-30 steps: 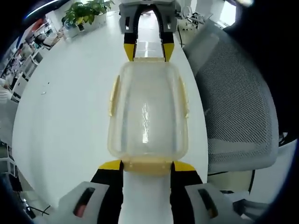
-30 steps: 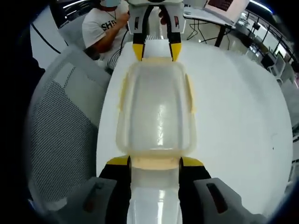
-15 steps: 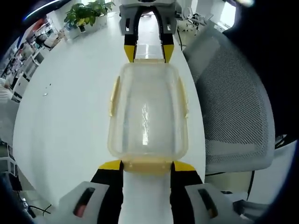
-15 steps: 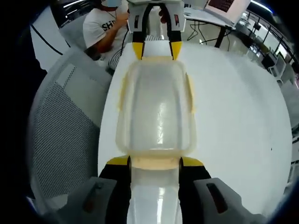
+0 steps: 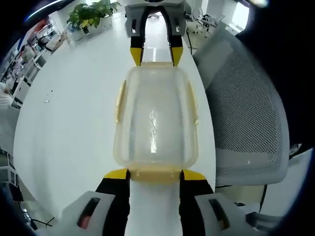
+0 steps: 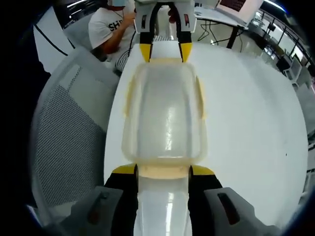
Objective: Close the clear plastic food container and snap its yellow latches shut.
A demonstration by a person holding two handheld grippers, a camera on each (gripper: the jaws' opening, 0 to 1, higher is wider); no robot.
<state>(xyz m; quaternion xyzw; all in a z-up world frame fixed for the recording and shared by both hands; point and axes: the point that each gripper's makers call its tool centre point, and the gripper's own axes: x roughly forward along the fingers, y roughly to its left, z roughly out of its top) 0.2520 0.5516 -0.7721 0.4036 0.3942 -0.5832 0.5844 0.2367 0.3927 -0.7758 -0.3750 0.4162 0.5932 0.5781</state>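
White table (image 5: 69, 128) bare and open on one long side of the container (image 5: 156, 118); small specks noted there, nothing tall. The other long side is crowded by a grey mesh chair (image 5: 248, 113) standing just beside the table edge. Both short ends are taken up: left gripper (image 5: 155, 173) spread at one end, right gripper (image 5: 156, 53) spread at the other. Past the far end, a plant (image 5: 91, 12) is seen; in the right gripper view, a seated person (image 6: 110, 27) and a desk (image 6: 221, 17).
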